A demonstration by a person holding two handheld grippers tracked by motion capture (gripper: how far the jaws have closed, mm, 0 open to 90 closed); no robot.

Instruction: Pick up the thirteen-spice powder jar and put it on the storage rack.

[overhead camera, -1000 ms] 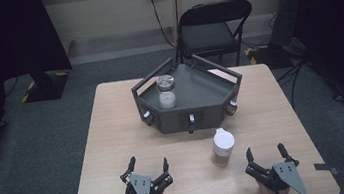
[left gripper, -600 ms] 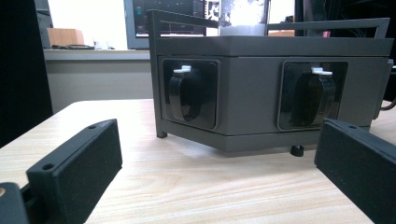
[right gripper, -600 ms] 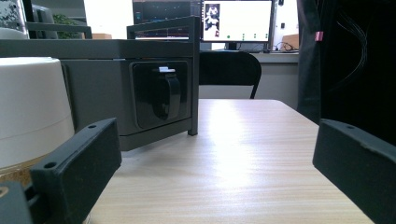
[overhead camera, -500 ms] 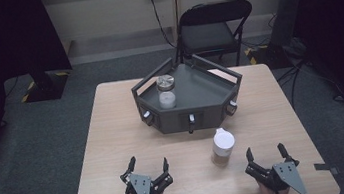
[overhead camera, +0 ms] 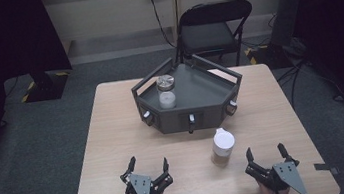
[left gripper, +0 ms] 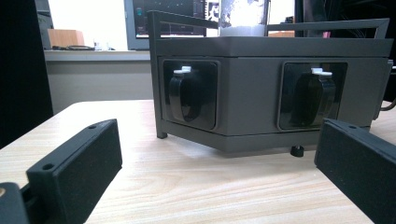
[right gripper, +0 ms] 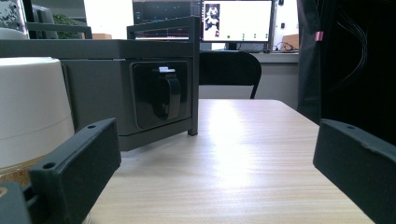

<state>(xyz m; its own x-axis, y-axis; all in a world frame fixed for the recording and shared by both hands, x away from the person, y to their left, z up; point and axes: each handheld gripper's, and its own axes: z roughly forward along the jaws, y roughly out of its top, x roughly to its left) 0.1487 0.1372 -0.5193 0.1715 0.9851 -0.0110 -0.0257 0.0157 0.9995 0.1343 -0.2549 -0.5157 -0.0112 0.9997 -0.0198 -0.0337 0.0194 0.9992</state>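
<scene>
Both grippers, left and right, rest wide open and empty; the jar stands between them, nearer the right.

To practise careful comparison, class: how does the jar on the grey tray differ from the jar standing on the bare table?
The tray jar has a metal lid; the table jar has a white lid. The tray jar holds something whitish, the table jar something brownish. The tray jar stands far from both grippers, while the table jar stands near the right gripper. Both stand upright and capped.
</scene>
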